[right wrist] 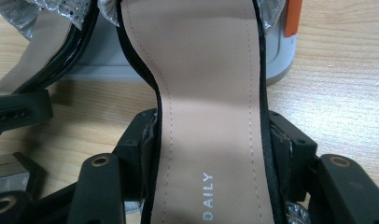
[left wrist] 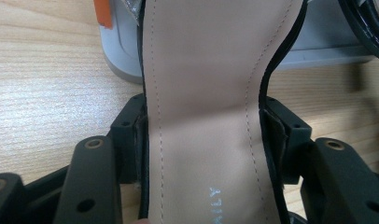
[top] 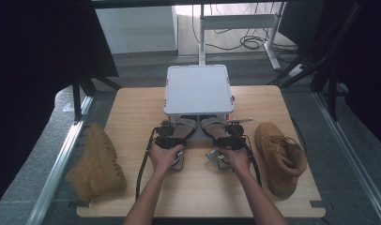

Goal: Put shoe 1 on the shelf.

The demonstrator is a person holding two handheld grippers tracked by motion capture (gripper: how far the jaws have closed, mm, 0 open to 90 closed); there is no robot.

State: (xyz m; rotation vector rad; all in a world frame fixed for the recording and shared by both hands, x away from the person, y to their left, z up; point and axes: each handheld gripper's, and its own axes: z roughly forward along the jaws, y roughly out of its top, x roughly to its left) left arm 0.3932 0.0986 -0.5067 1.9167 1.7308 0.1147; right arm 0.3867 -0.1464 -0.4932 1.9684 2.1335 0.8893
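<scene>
— Left gripper (top: 171,132) is clamped across the waist of the left sandal (left wrist: 201,116), pads pressing both black edges. The right gripper (top: 230,136) grips the right sandal (right wrist: 211,116) the same way.

— Where do the sandals sit?

— Side by side on the table (top: 132,112), toes tucked under the front of the grey box (top: 198,89), between the two tan boots.

— Which step, then?

— I judge I'm mid-placing the pair at the box. Next I'd keep both level, settle them evenly, then ease the jaws apart without dragging the soles.
</scene>
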